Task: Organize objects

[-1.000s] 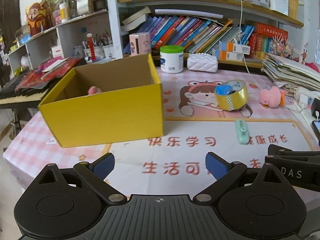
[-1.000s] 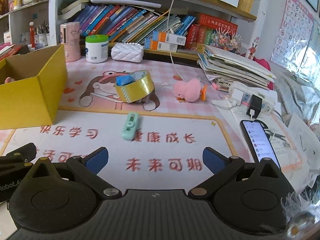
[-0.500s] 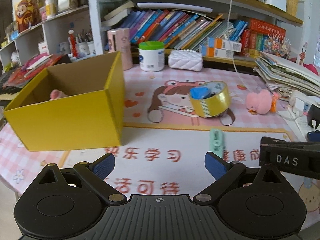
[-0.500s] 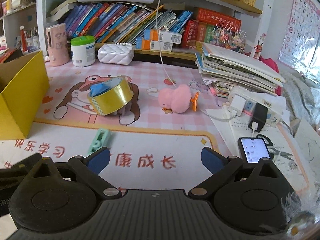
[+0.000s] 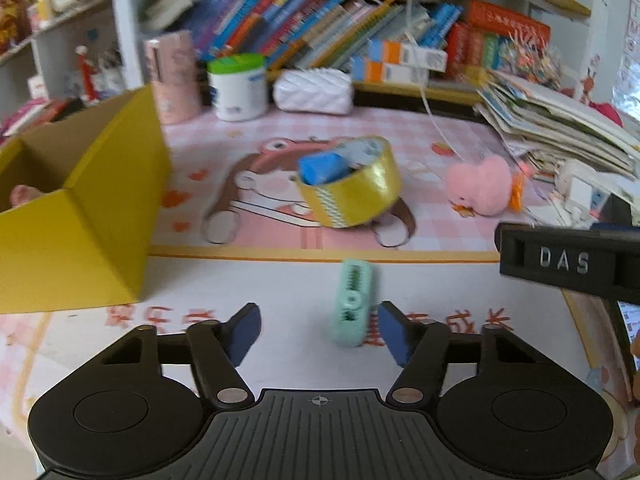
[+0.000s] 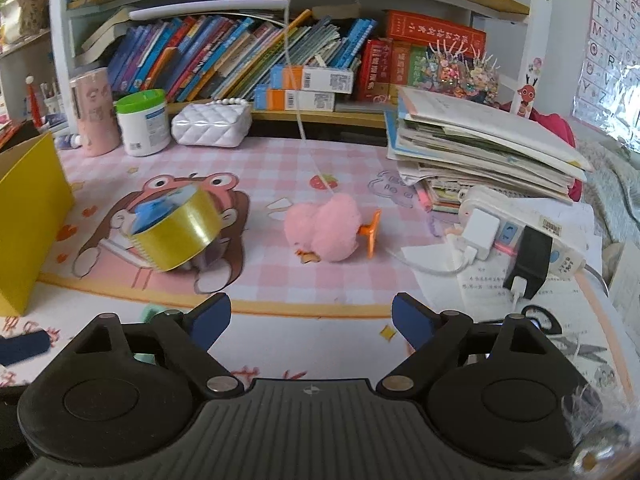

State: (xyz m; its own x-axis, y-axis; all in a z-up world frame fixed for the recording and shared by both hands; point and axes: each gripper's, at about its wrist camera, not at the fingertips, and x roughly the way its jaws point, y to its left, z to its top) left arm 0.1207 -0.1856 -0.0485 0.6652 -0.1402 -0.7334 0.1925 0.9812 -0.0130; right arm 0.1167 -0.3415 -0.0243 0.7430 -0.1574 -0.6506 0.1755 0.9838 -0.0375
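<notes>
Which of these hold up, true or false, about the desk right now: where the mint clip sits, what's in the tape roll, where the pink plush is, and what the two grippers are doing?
1. The mint green clip lies on the mat between the fingers of the left gripper. True; the jaws are closing but not yet pressing it.
2. The yellow tape roll is empty. False; a blue object sits inside it.
3. The pink plush toy is inside the yellow box. False; it lies on the mat, right of the tape roll.
4. The right gripper holds nothing. True; its jaws are closing on nothing.
5. The white tub has a red lid. False; green.
</notes>
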